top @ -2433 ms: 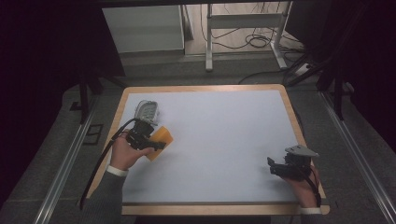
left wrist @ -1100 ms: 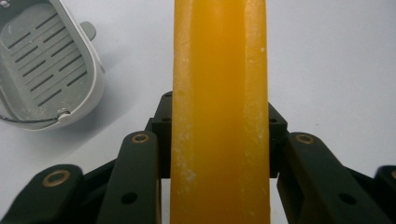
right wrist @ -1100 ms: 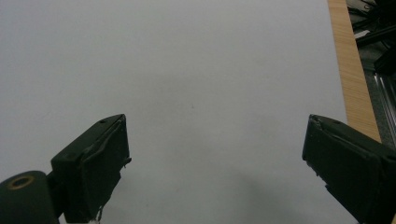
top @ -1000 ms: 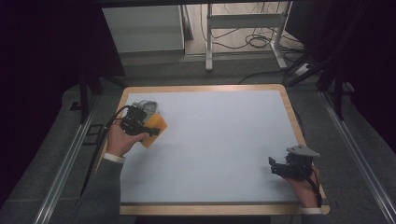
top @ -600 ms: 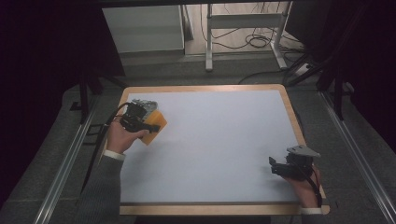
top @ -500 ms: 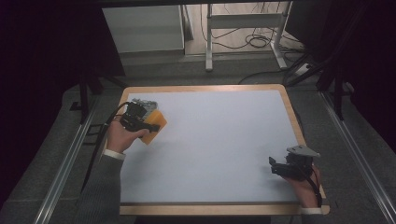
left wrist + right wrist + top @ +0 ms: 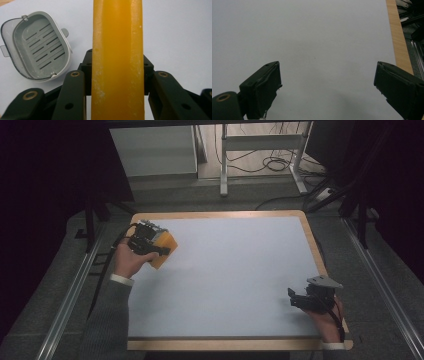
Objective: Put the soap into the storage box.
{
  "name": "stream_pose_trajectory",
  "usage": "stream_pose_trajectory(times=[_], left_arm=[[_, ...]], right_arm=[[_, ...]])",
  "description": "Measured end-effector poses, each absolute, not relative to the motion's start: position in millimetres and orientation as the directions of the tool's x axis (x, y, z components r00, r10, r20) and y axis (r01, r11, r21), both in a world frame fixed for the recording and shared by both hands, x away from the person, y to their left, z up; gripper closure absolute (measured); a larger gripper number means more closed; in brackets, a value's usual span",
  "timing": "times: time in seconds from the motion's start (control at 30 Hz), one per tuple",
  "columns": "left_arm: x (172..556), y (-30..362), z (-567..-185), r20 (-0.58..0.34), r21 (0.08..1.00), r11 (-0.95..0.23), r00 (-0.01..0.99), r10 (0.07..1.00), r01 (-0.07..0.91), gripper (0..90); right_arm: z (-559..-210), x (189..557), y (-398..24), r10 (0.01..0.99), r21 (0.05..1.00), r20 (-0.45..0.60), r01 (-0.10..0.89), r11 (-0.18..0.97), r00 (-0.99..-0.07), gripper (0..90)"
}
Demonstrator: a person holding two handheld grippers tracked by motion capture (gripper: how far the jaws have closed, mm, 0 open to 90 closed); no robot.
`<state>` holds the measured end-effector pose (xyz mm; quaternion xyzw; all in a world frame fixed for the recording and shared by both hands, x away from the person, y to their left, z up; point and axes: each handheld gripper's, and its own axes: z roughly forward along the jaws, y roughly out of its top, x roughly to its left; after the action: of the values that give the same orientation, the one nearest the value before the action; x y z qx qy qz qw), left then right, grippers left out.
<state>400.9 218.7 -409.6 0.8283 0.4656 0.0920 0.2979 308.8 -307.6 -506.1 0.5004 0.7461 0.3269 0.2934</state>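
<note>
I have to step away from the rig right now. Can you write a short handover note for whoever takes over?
Left gripper: shut on the orange soap bar, held at the table's far left.
Right gripper: open, holding nothing, near the right front edge.
Grey soap dish: open, with nothing in it, beside the bar.
Done: bar picked up.
Left: probably set the bar in the dish and release it.

The high view looks forward and down over the whole table [image 7: 235, 270]. The left gripper view sits very close, facing the table's upper-left part, probably downward. The right gripper view looks low across bare table, sharing its wooden edge [image 7: 398, 40].
</note>
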Motion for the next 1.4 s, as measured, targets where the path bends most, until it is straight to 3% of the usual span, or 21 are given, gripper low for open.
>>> stream_pose_trajectory(times=[1.4], left_arm=[[458.4, 244.1, -413.3, -0.190, 0.544, -0.275, 0.436, 0.880, 0.793, 60.8]], right_arm=[[-507.6, 309.6, -309.0, 0.940, 0.777, -0.110, 0.562, 0.285, -0.324, 7.3]])
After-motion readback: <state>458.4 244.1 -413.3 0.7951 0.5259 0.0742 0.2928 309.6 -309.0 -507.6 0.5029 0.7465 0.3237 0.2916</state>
